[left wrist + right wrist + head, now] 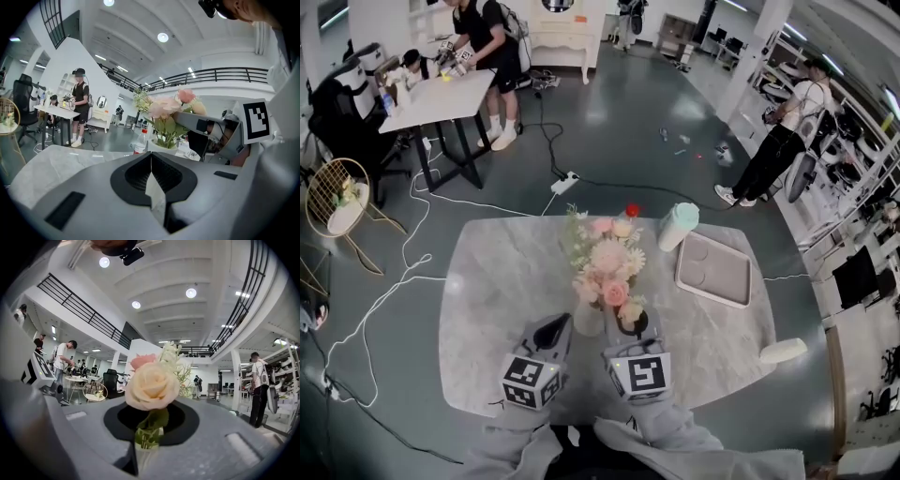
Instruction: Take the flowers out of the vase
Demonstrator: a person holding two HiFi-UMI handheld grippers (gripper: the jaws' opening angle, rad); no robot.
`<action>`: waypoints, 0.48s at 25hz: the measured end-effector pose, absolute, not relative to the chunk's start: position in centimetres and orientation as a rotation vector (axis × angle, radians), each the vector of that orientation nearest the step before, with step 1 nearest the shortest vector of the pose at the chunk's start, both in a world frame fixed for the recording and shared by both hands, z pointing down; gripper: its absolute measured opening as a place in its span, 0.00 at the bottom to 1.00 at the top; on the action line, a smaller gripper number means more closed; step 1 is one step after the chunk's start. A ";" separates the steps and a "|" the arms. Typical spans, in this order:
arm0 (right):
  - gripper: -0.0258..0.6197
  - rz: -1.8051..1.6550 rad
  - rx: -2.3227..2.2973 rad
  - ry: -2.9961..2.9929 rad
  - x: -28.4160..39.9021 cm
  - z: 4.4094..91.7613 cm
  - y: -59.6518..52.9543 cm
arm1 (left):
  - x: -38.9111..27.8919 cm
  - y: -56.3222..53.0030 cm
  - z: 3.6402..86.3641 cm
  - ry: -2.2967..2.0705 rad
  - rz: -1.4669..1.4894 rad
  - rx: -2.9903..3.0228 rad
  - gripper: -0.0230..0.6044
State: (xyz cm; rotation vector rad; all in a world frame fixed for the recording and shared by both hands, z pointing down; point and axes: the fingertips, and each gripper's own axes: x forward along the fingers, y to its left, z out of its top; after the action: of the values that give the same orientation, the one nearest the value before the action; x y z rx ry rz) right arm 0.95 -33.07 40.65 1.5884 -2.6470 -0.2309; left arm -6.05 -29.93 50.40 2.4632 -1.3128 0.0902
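Note:
A bouquet of pink and cream flowers (607, 258) stands over a white vase (586, 321) near the front of the marble table (497, 281). My right gripper (628, 323) is shut on the green stems (147, 437) just under a cream rose (152, 385). My left gripper (555, 328) sits just left of the vase, jaws together with only a thin pale strip showing between them. The left gripper view shows the flowers (164, 108), the vase rim (161, 149) and the right gripper (206, 125) ahead of the left gripper (152, 173).
A grey tray (713, 270) lies at the right of the table, with a mint cup (678, 227) and a red-capped bottle (632, 211) behind the bouquet. A white object (783, 351) lies at the right edge. People, a work table (441, 94) and floor cables (394, 291) surround the table.

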 end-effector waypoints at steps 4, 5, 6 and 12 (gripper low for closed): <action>0.13 -0.272 1.597 -2.653 0.7 39.4 -33.0 | -6.3 -30.2 49.7 -1.312 0.085 2.477 0.04; 0.13 -0.282 1.601 -2.654 0.8 39.1 -32.9 | -6.3 -30.2 49.5 -1.311 0.082 2.481 0.04; 0.13 -0.291 1.606 -2.655 0.8 38.8 -33.0 | -6.2 -30.3 49.3 -1.309 0.080 2.485 0.04; 0.13 -0.336 1.626 -2.660 1.2 37.1 -32.5 | -5.6 -30.2 48.7 -1.293 0.078 2.511 0.04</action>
State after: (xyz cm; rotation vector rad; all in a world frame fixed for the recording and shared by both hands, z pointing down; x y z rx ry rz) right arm 1.17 -32.55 37.06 1.6261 -2.6604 -0.3361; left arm -5.62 -30.16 48.68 2.5107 -1.2933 0.0784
